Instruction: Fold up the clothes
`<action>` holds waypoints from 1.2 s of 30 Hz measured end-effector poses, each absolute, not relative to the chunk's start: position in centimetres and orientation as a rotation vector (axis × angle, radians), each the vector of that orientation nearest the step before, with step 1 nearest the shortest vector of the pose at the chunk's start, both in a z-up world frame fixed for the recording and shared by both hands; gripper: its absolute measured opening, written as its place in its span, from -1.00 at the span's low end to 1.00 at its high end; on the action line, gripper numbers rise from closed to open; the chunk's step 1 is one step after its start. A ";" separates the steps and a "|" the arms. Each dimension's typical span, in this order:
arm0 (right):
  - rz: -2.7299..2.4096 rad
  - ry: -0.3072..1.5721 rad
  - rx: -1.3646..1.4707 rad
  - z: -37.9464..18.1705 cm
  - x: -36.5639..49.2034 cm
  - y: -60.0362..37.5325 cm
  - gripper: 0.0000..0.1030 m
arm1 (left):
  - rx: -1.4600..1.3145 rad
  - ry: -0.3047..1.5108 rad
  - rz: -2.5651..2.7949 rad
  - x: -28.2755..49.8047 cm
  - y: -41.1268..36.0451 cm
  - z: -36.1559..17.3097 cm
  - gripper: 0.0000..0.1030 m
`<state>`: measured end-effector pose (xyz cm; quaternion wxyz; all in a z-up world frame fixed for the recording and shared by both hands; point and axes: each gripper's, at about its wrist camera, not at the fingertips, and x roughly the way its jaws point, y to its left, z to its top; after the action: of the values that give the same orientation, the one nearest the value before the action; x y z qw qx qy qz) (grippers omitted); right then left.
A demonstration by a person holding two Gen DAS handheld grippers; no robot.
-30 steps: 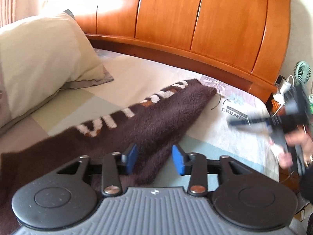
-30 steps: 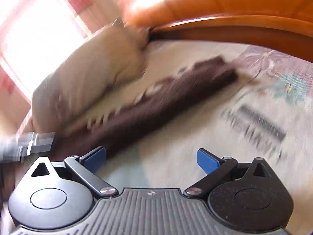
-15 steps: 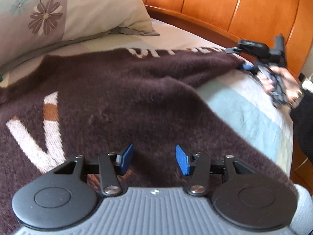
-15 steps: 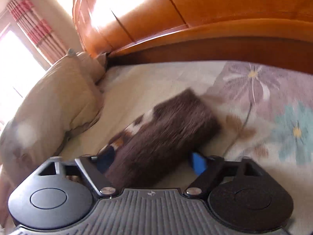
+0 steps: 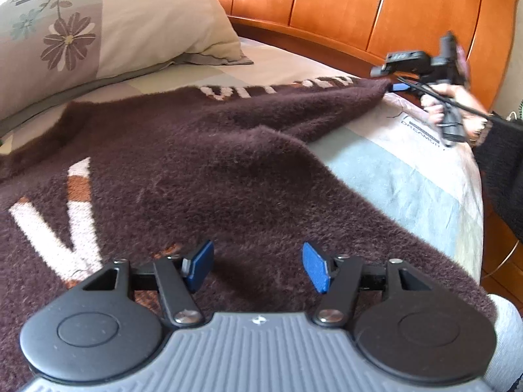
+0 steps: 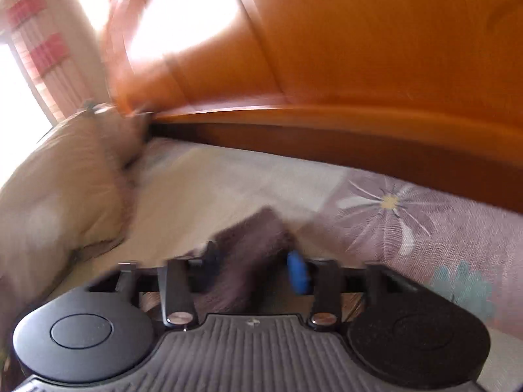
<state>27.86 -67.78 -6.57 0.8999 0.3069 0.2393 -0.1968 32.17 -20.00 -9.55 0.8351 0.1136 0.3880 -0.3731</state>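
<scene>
Spread across a bed sheet (image 5: 408, 176) in pale blue, cream and mauve patches: a fuzzy dark brown sweater (image 5: 202, 170) with white and orange knitted letters, lying between the pillow (image 5: 108, 29) and the near edge of the bed. Taking the sweater as landmark — just above its near part, the left tongs (image 5: 258, 266), blue pads (image 5: 199, 263) spread well apart, nothing between them, hovering over the pile with a shadow beneath. At the sweater's far tip, toward the orange wooden headboard (image 5: 408, 13), the right tongs (image 5: 394, 85), black, gripped by a hand (image 5: 441, 104) coming out of a dark sleeve (image 5: 500, 170); one blue pad showing right against the drawn-out point of fabric. From the right wrist view, blurred by motion: right tongs (image 6: 253, 269) pressed in on a dark brown strip of the sweater (image 6: 248, 248), the blue pad (image 6: 298, 276) flush against its right side, the other pad hidden behind the fabric on its left. Sweater tip lifted slightly off the sheet there, a ridge of cloth running from it back toward the broad middle. Beyond the sweater on the side away from the right tongs, the pillow, cream with a brown printed daisy, resting on the sheet and apart from the wool. Beside the pinched tip, a large white flower print (image 6: 389, 202) on a mauve patch of sheet (image 6: 457, 228) — close to the headboard (image 6: 359, 65). Printed lettering on the sheet near the hand, partly cut off and not fully legible.
</scene>
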 end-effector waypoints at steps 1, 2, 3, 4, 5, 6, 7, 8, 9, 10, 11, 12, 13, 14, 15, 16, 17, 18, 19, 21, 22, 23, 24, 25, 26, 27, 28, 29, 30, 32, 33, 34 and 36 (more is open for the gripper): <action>-0.299 0.524 0.635 -6.0 28.7 -66.2 0.50 | 0.255 0.821 -0.769 32.1 -19.9 -9.5 0.30; -0.190 0.551 0.633 -5.5 29.6 -64.6 0.67 | 0.270 0.820 -0.744 32.1 -19.7 -9.4 0.30; -0.082 0.577 0.630 -5.0 30.5 -63.1 0.81 | 0.277 0.820 -0.716 32.0 -19.5 -9.2 0.33; 0.027 0.601 0.626 -4.4 31.3 -61.5 1.00 | 0.271 0.821 -0.700 32.0 -19.2 -9.1 0.36; 0.137 0.625 0.620 -3.9 32.2 -60.0 1.00 | 0.261 0.823 -0.690 32.0 -18.9 -9.1 0.36; 0.246 0.648 0.613 -3.4 33.0 -58.4 1.00 | 0.251 0.825 -0.679 32.0 -18.6 -9.1 0.37; 0.321 0.684 0.624 -3.8 34.5 -56.8 1.00 | 0.239 0.831 -0.676 32.0 -18.4 -9.1 0.38; 0.392 0.721 0.638 -4.4 36.0 -55.1 1.00 | 0.235 0.834 -0.675 31.9 -18.3 -9.1 0.38; 0.463 0.759 0.650 -5.1 37.5 -53.5 1.00 | 0.234 0.835 -0.672 31.8 -18.2 -9.1 0.38; 0.475 0.797 0.656 -6.0 38.9 -52.4 1.00 | 0.234 0.837 -0.669 31.8 -18.1 -9.1 0.38; 0.478 0.836 0.660 -7.0 40.2 -51.5 1.00 | 0.233 0.839 -0.666 31.7 -18.0 -9.1 0.38; 0.466 0.865 0.658 -7.9 41.1 -51.1 1.00 | 0.233 0.840 -0.663 31.7 -17.9 -9.1 0.39; 0.451 0.892 0.656 -8.8 41.9 -50.8 1.00 | 0.234 0.841 -0.660 31.7 -17.8 -9.1 0.39; 0.437 0.919 0.654 -9.8 42.7 -50.5 1.00 | 0.233 0.842 -0.656 31.8 -17.6 -9.1 0.39; 0.443 0.918 0.660 -10.2 42.7 -51.0 0.97 | 0.232 0.846 -0.651 31.9 -17.5 -9.2 0.44; 0.452 0.914 0.667 -10.5 42.6 -51.7 0.91 | 0.232 0.851 -0.645 31.9 -17.4 -9.3 0.45; 0.451 0.906 0.669 -10.6 42.3 -52.5 0.90 | 0.232 0.853 -0.640 32.0 -17.2 -9.4 0.45; 0.424 0.895 0.648 -10.3 41.9 -53.7 0.90 | 0.231 0.856 -0.636 32.0 -17.1 -9.6 0.45; 0.385 0.886 0.618 -9.9 41.2 -54.8 0.90 | 0.231 0.858 -0.632 32.0 -16.9 -9.8 0.45; 0.302 0.875 0.575 -9.5 40.0 -57.6 0.90 | 0.220 0.856 -0.629 31.8 -16.6 -9.9 0.45; 0.257 0.867 0.563 -9.2 39.3 -59.1 0.87 | 0.216 0.854 -0.629 31.8 -16.5 -10.0 0.45; 0.235 0.850 0.573 -9.2 38.6 -60.7 0.71 | 0.214 0.851 -0.629 31.7 -16.4 -10.0 0.45; 0.216 0.832 0.586 -9.1 38.0 -62.2 0.66 | 0.211 0.848 -0.629 31.6 -16.3 -10.0 0.45; 0.143 0.825 0.588 -9.0 37.4 -63.6 0.67 | 0.208 0.846 -0.629 31.5 -16.2 -10.0 0.45; 0.073 0.807 0.577 -8.8 36.8 -65.0 0.67 | 0.207 0.845 -0.627 31.4 -16.1 -10.0 0.45; 0.006 0.786 0.564 -8.7 36.2 -66.3 0.67 | 0.207 0.844 -0.625 31.3 -16.0 -10.0 0.45; -0.028 0.771 0.598 -8.8 35.7 -67.5 0.67 | 0.207 0.846 -0.622 31.3 -16.0 -9.9 0.46; -0.047 0.760 0.661 -8.8 35.3 -68.4 0.67 | 0.206 0.849 -0.614 31.2 -15.9 -9.8 0.46; -0.065 0.749 0.727 -8.9 35.0 -69.2 0.67 | 0.208 0.848 -0.606 31.1 -15.8 -9.7 0.49; -0.140 0.747 0.716 -8.0 34.9 -68.3 0.86 | 0.221 0.837 -0.596 30.7 -15.6 -9.4 0.54; -0.170 0.757 0.652 -7.4 35.1 -66.9 0.95 | 0.222 0.829 -0.595 30.5 -15.5 -9.2 0.55; -0.199 0.768 0.580 -6.7 35.4 -65.4 1.00 | 0.221 0.822 -0.594 30.2 -15.3 -9.1 0.56; -0.196 0.798 0.438 -6.0 36.0 -62.4 1.00 | 0.216 0.814 -0.596 29.9 -15.2 -9.0 0.57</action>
<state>36.02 -62.37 -5.97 0.8936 0.2113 0.3846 -0.0944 29.95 -15.17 -8.99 0.8698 0.1033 0.3893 -0.2851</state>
